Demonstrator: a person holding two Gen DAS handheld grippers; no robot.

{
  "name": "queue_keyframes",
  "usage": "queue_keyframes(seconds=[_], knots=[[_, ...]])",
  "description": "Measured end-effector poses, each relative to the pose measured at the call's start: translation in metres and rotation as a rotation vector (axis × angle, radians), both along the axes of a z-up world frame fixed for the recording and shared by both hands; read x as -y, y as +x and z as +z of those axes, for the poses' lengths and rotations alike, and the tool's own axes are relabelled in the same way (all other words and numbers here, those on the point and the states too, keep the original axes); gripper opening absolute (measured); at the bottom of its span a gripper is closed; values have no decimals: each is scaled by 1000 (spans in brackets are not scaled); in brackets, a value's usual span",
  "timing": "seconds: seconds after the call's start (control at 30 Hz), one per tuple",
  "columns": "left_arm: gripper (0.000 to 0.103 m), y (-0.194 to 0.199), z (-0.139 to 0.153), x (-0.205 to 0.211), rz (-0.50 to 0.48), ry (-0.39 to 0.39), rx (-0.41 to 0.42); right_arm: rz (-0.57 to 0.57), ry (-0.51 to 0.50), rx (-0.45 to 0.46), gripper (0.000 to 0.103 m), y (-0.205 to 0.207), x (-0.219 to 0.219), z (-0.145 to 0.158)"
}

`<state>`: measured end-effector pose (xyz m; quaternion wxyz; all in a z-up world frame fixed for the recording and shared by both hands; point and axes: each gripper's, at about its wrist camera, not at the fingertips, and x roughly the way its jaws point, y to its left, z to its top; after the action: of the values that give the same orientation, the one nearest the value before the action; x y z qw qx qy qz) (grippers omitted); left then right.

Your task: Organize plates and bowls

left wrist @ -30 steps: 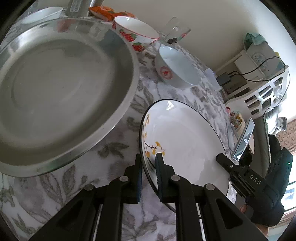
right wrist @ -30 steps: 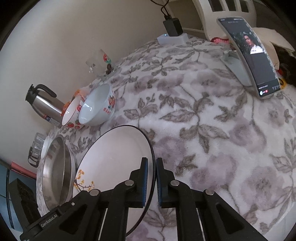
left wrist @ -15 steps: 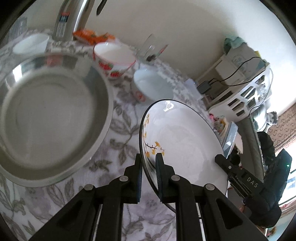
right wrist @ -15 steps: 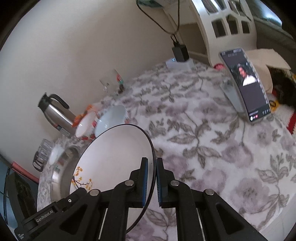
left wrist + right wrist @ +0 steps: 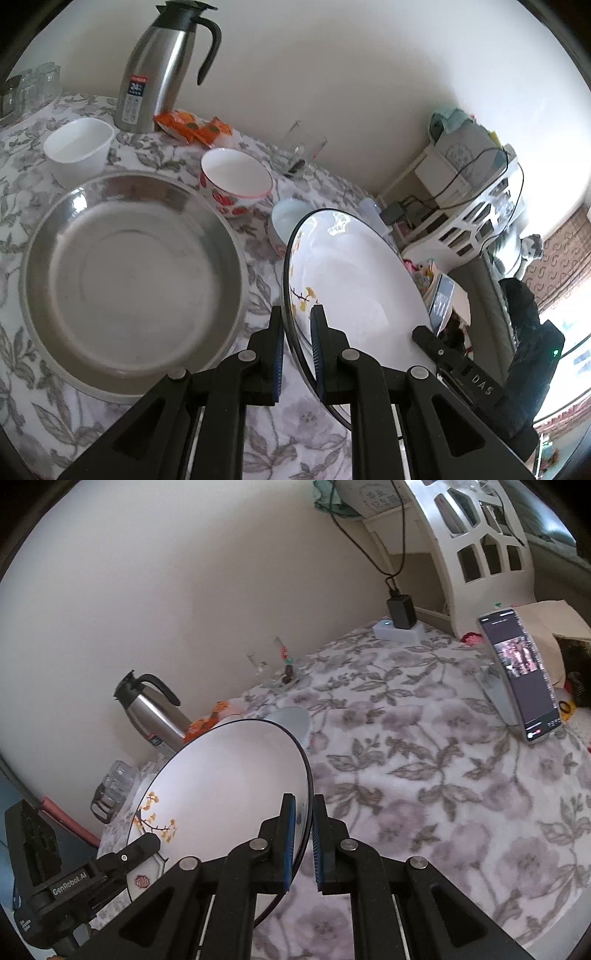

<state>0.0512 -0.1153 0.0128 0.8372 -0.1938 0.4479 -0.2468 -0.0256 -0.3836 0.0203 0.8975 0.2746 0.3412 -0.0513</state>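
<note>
A white plate with a black rim and yellow flowers [image 5: 351, 280] is held in the air above the table by both grippers. My left gripper [image 5: 297, 325] is shut on its left rim. My right gripper [image 5: 303, 812] is shut on the opposite rim of the plate [image 5: 229, 786]. A wide steel basin [image 5: 125, 280] lies to the left of the plate. Behind it stand a white bowl [image 5: 77, 147], a strawberry-patterned bowl [image 5: 236, 181] and a pale bowl [image 5: 288, 218], partly hidden by the plate.
A steel thermos jug [image 5: 162, 66] and orange snack packets [image 5: 192, 125] stand by the wall, with a drinking glass [image 5: 269, 661]. A phone on a stand [image 5: 521, 675] and a charger [image 5: 399, 624] sit at the table's right. Glasses [image 5: 114, 786] stand far left.
Both grippers have lifted the plate higher off the table and tilted it. The basin and bowls now look farther below and the thermos has come into the left view.
</note>
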Motion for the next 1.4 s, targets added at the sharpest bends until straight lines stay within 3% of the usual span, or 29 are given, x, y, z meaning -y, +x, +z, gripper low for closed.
queue_keyframes(seconds=[0.57,1.13,1.4], knots=[[14,19,9,-78,113,-62,-17,74,29,-12,10,31,-67,-4],[14,37,-12,-172,260,-140,-95,179,4,-47,11,66,-154,-15],[14,47,-31,-193,329,-111,-150,202,-13,-67,11,81,-181,-26]])
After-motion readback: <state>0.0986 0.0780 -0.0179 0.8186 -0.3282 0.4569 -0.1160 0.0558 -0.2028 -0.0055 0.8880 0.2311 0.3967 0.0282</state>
